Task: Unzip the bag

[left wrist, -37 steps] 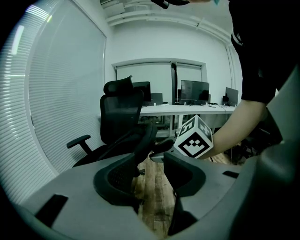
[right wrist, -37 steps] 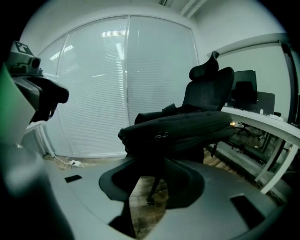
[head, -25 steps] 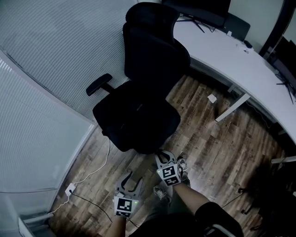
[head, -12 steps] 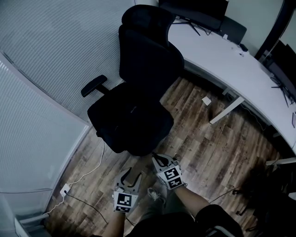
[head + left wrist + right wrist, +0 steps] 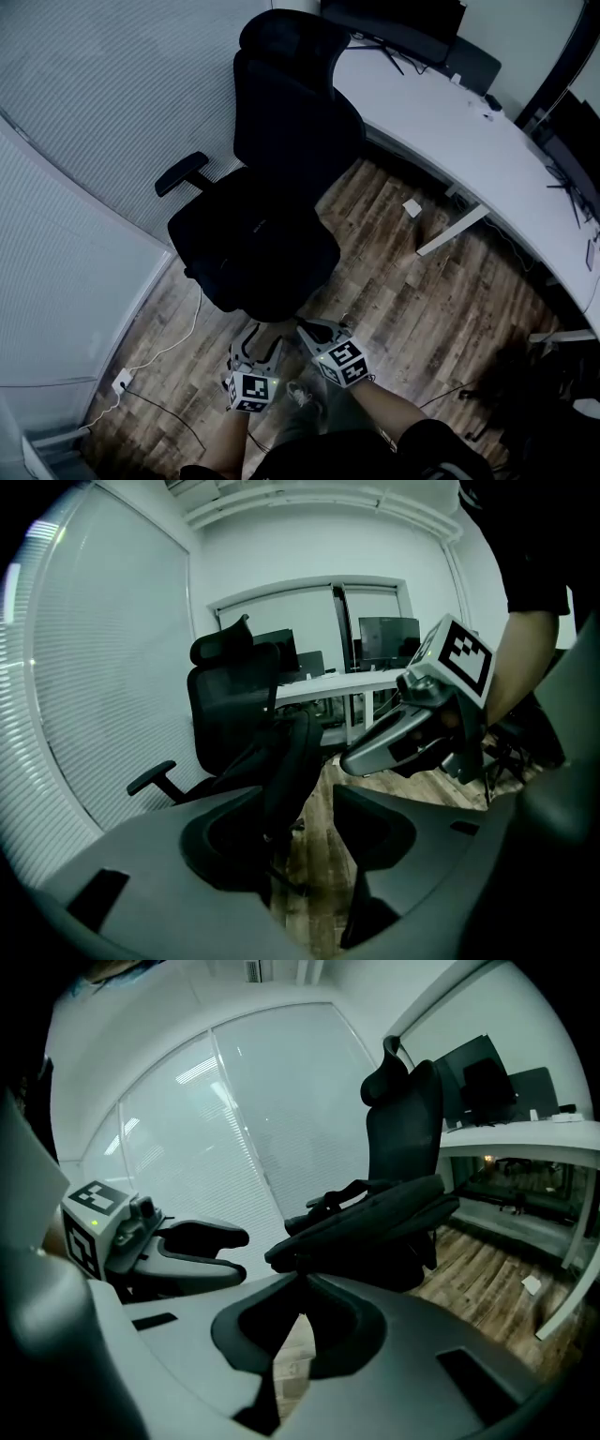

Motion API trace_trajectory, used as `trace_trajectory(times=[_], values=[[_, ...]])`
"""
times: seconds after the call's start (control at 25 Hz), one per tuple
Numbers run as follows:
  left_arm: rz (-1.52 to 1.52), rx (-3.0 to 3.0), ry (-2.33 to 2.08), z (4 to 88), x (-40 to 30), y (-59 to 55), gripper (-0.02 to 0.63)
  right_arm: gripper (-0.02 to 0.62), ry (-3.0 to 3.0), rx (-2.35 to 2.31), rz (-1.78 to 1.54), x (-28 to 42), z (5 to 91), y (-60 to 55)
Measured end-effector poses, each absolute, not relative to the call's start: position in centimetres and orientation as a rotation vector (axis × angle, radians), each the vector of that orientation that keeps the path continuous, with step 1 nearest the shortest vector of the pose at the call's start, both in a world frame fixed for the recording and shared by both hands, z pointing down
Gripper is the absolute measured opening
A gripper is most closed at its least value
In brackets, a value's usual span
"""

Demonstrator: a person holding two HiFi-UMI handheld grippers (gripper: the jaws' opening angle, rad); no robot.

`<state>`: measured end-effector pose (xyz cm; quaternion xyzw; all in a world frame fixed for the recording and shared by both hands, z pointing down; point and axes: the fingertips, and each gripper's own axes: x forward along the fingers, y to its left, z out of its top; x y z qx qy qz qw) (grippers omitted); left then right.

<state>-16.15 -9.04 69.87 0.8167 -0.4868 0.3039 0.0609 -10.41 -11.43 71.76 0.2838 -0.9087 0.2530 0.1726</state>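
A black bag [image 5: 375, 1215] lies flat across the seat of the black office chair [image 5: 281, 122]. In the head view it blends into the dark seat. In the left gripper view the bag [image 5: 284, 761] shows just beyond my jaws. My left gripper [image 5: 261, 339] hangs at the seat's front edge. Its jaws have just been opening, and they stand open with nothing between them [image 5: 314, 832]. My right gripper [image 5: 309, 328] is beside it on the right. Its jaws have just been closing, and they are shut with the tips together and nothing in them [image 5: 300, 1283].
A long white desk [image 5: 469, 122] with monitors runs behind and right of the chair, its leg [image 5: 450, 230] on the wood floor. A white cable [image 5: 178, 342] leads to a socket [image 5: 122, 380]. A blinds-covered glass wall [image 5: 84, 141] stands on the left. The person's shoe [image 5: 300, 394] is below the grippers.
Both grippers have come closer to the front edge of the chair seat. The left jaws have spread wider, and the right jaws have come together.
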Motion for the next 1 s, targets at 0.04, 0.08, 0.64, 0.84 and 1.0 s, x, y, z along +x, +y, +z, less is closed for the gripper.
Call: trace_trajectory(times=[0.04,0.08,0.64,0.84,1.0], values=[[0.932,2.474,-1.479,70.1,-15.8,-9.5,0.229,0.049,-2.580,0.787,0.732,-10.4,71.7,-11.5],[0.952,2.478,-1.485,70.2,-15.5,-10.0,0.234,0.049,-2.583,0.768,0.747,-10.3,71.6,-11.6],[1.292,2.533,-1.521,71.3,-13.1,-14.1,0.203,0.049,-2.627,0.548,0.886,-9.7,69.5,-13.4],[1.382,2.504,-1.591,69.9,-13.3,-15.1,0.139,0.049,-2.645,0.491,0.897,-9.8,67.7,-14.0],[1.391,2.467,-1.611,68.6,-13.8,-15.7,0.093,0.049,-2.655,0.462,0.889,-10.1,66.3,-14.9]])
